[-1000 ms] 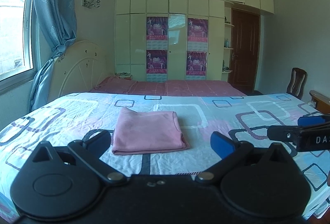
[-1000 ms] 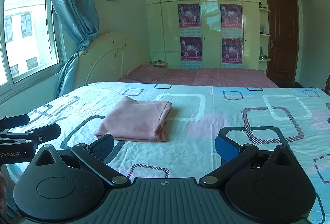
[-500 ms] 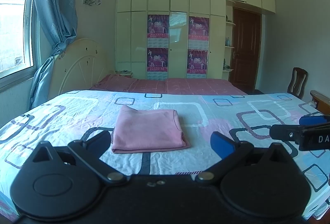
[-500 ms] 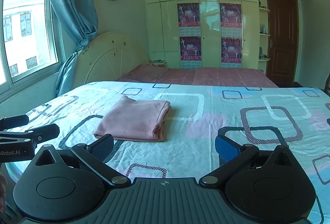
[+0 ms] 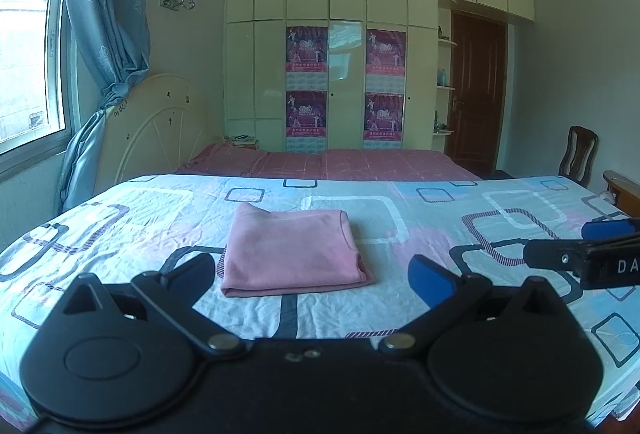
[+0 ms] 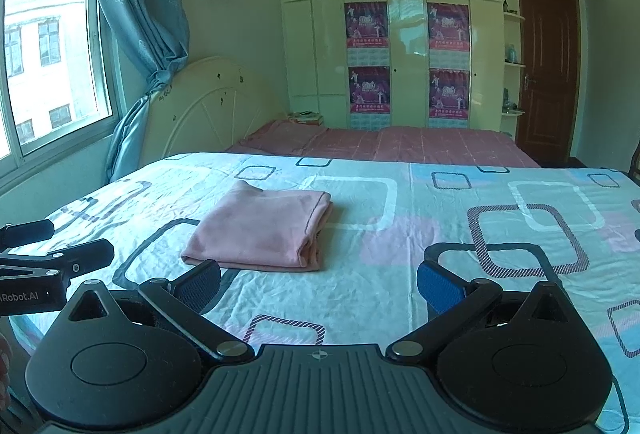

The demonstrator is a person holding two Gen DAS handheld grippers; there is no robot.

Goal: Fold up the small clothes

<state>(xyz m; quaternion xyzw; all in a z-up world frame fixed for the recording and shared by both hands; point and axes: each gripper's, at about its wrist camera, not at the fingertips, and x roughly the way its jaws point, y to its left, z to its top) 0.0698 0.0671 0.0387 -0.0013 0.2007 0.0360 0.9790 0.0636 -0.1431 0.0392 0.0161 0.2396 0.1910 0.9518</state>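
So the pink garment [image 5: 294, 248] sits folded on the bed [image 5: 400, 234] straight ahead of my left gripper [image 5: 312, 276] and ahead-left of my right gripper [image 6: 318, 280], both wide and holding nothing, long side running across, left one probably nearer.

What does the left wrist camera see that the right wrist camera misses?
Only the left wrist view shows the dark wooden chair by the wall. Only the right wrist view shows the stacked layers along the side edge of the folded pink cloth garment. Both show that garment lying on the patterned bedsheet, with the left claw and right claw open and empty.
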